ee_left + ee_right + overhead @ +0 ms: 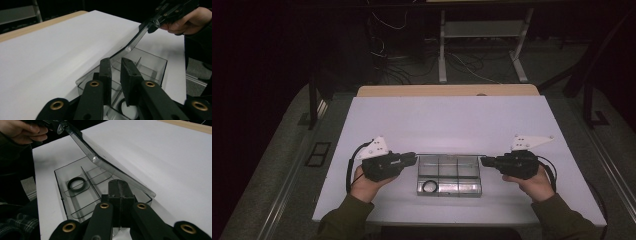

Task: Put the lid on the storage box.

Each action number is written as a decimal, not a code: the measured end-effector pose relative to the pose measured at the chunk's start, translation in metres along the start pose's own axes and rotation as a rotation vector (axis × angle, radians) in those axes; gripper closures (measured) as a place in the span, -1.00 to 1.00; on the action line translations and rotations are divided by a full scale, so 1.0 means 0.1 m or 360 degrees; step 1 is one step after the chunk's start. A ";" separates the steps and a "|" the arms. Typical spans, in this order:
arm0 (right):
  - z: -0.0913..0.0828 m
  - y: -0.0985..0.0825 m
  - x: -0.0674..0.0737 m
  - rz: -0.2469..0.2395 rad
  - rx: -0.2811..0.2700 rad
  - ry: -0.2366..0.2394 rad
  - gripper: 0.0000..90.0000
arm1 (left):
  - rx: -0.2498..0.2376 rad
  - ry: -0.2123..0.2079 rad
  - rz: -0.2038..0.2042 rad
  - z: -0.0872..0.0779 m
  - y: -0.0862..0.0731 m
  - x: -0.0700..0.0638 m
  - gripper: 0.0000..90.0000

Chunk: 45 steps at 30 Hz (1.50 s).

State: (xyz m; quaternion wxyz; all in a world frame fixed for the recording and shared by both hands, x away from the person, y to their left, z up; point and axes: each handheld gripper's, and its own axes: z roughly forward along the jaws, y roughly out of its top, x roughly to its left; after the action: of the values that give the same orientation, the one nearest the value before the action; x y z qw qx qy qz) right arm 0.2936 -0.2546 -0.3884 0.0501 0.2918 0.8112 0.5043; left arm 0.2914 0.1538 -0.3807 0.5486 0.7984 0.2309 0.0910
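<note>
Lid [110, 167] of clear box [449, 176] raised, clamped at each end by left gripper [414, 159], right gripper [483, 160].

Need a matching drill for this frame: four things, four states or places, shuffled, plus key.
1 lid
2 black ring
3 right gripper
4 clear box

A lies in a compartment
B stands on the white table
C fingers shut on one end of the lid
D tilted up over the box

Pairs: 1-D, 2-A, 3-C, 4-B
</note>
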 end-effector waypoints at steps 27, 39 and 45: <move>0.04 -0.17 0.10 -0.0025 0.0073 0.0019 0.99 | 0.0193 -0.0182 0.0006 0.16 -0.20 -0.06 0.98; 0.08 -0.29 0.12 -0.0043 0.0148 -0.0006 0.99 | 0.0284 -0.0194 0.0022 0.18 -0.31 -0.08 0.98; 0.11 -0.33 0.12 -0.0044 0.0186 -0.0018 0.99 | 0.0311 -0.0199 0.0016 0.19 -0.35 -0.07 0.98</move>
State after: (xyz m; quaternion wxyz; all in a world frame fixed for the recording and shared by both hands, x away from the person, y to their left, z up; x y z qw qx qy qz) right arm 0.2740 -0.2504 -0.4191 0.0446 0.2858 0.8429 0.4536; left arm 0.2832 0.1452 -0.4194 0.4809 0.8534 0.2000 0.0209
